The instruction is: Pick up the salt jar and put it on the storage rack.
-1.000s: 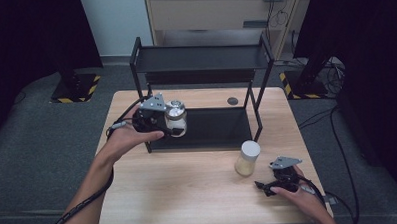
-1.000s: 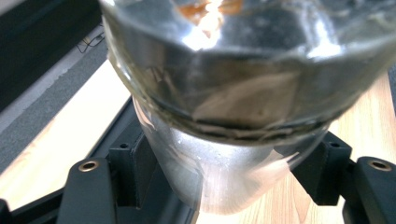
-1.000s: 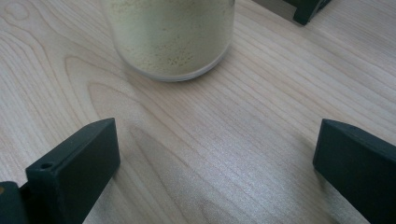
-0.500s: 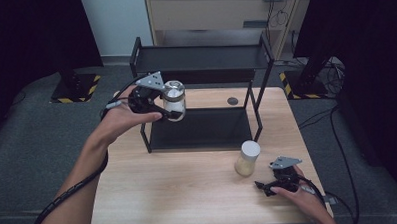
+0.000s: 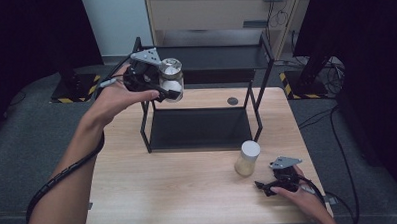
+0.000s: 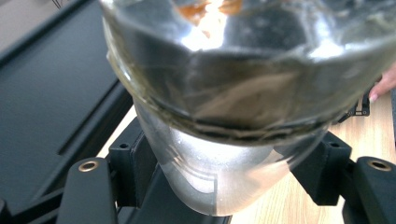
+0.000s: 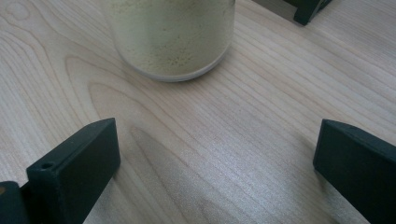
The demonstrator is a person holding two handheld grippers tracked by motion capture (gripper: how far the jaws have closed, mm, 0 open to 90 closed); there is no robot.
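My left gripper (image 5: 169, 89) is shut on a clear glass jar (image 5: 171, 79) with a silver lid, held in the air at the left front corner of a black two-tier rack (image 5: 258, 80), about level with its top shelf. In the left gripper view the jar (image 6: 224, 116) looms close, and both black jaws press on its sides. A second jar (image 5: 247, 158) with a white lid and pale powder stands on the wooden table (image 5: 164, 193) at the front right. My right gripper (image 5: 261, 185) rests open on the table just right of it, and that jar (image 7: 173, 37) stands ahead of the wide-apart jaws.
The rack's lower shelf (image 5: 202, 129) lies dark and flat on the table. A small dark disc (image 5: 232, 101) sits on the table behind it. A wooden cabinet (image 5: 218, 11) stands beyond the table, with dark stands at both sides.
My left hand has lifted the glass jar from lower-shelf height up to the rack's top level, drifting slightly back. The right hand and the powder jar have stayed put.
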